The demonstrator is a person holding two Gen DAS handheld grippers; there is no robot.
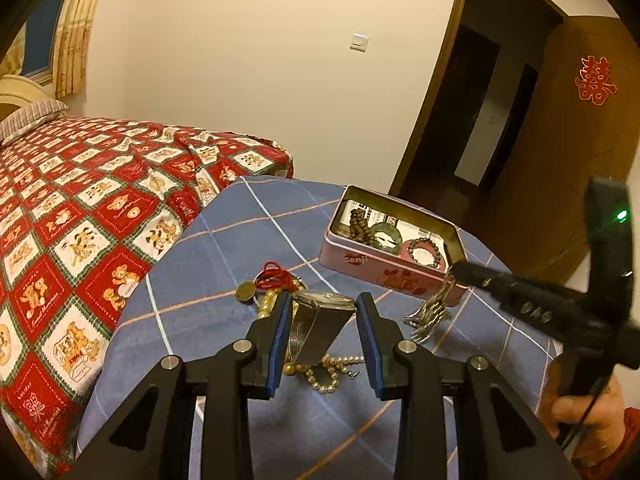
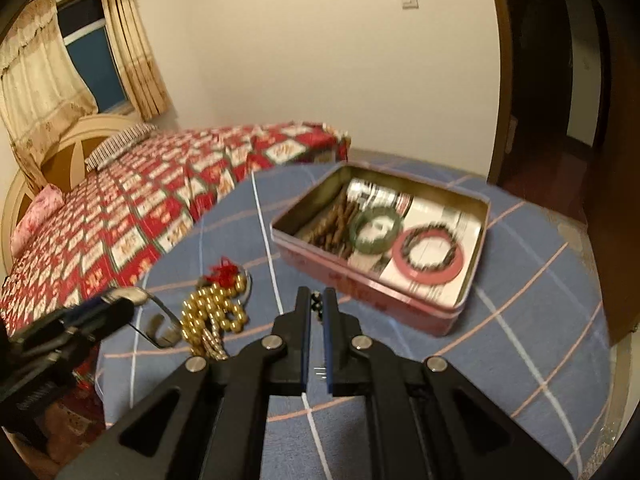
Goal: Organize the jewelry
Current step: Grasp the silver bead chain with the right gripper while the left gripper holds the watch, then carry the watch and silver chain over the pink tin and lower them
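A silver watch (image 1: pixel 320 322) with a metal band is clamped between the blue pads of my left gripper (image 1: pixel 324 300), just above the jewelry pile. In the right wrist view the left gripper (image 2: pixel 114 302) shows at the left, the watch (image 2: pixel 138 295) at its tip and the band drooping. My right gripper (image 2: pixel 318 294) is shut on a silver chain (image 1: pixel 430 312), which dangles from its tip (image 1: pixel 456 270) in front of the pink tin (image 1: pixel 384 278). The open tin (image 2: pixel 360 286) holds a brown bead string (image 2: pixel 336 220), a green bangle (image 2: pixel 376 230) and a red bangle (image 2: pixel 430 254) around a dark bead bracelet.
Gold beads (image 2: pixel 212 314), pearls (image 1: pixel 328 376), a red cord (image 1: pixel 272 276) and a round pendant (image 1: pixel 245 292) lie heaped on the blue checked tablecloth (image 1: pixel 240 240). A bed with a red bear quilt (image 1: pixel 80 208) adjoins the table's left side. A brown door (image 1: pixel 560 160) stands behind. A hand (image 1: pixel 588 420) grips the right tool.
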